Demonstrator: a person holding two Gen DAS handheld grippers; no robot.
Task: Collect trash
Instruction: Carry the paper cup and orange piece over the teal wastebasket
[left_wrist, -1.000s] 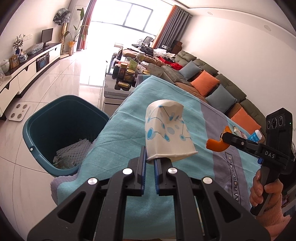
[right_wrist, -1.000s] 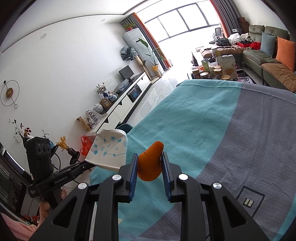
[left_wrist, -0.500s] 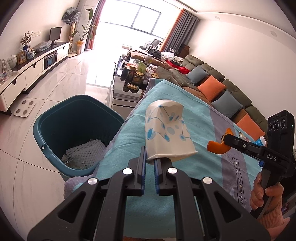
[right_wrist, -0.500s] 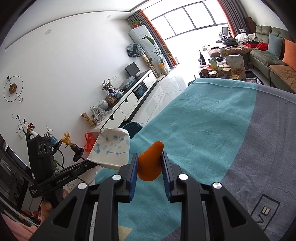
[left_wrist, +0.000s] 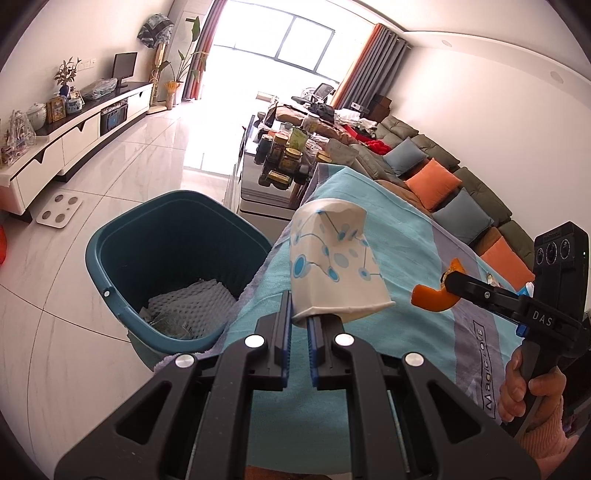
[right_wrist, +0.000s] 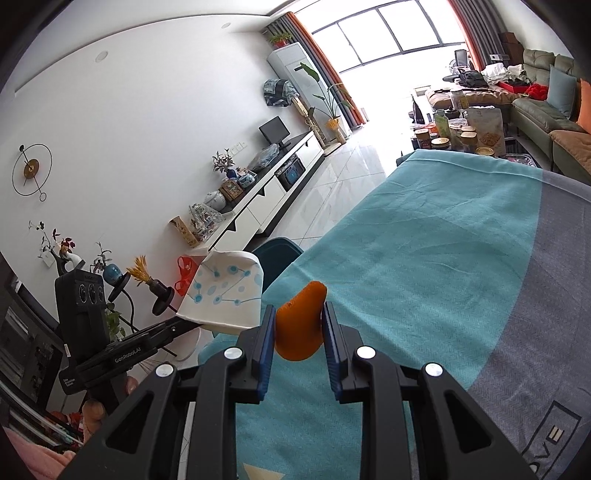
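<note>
My left gripper (left_wrist: 298, 314) is shut on the rim of a crushed white paper cup (left_wrist: 332, 262) with blue dot print, held above the left edge of the teal-and-grey cloth (left_wrist: 402, 236). The same cup (right_wrist: 225, 291) shows at the left of the right wrist view. My right gripper (right_wrist: 298, 325) is shut on a curved piece of orange peel (right_wrist: 301, 321); the peel (left_wrist: 434, 295) also shows at the right of the left wrist view. A teal bin (left_wrist: 122, 236) stands on the floor left of the cloth, with white bumpy padding (left_wrist: 192, 306) inside.
A coffee table (left_wrist: 266, 184) crowded with jars stands beyond the cloth's far end. A sofa with orange and blue cushions (left_wrist: 436, 181) runs along the right wall. A white low cabinet (left_wrist: 74, 136) lines the left wall. A white scale (left_wrist: 59, 210) lies on the tiled floor.
Both grippers have drifted left along the cloth toward the bin, which now looks nearer and larger in the left wrist view. Both grips are unchanged.
</note>
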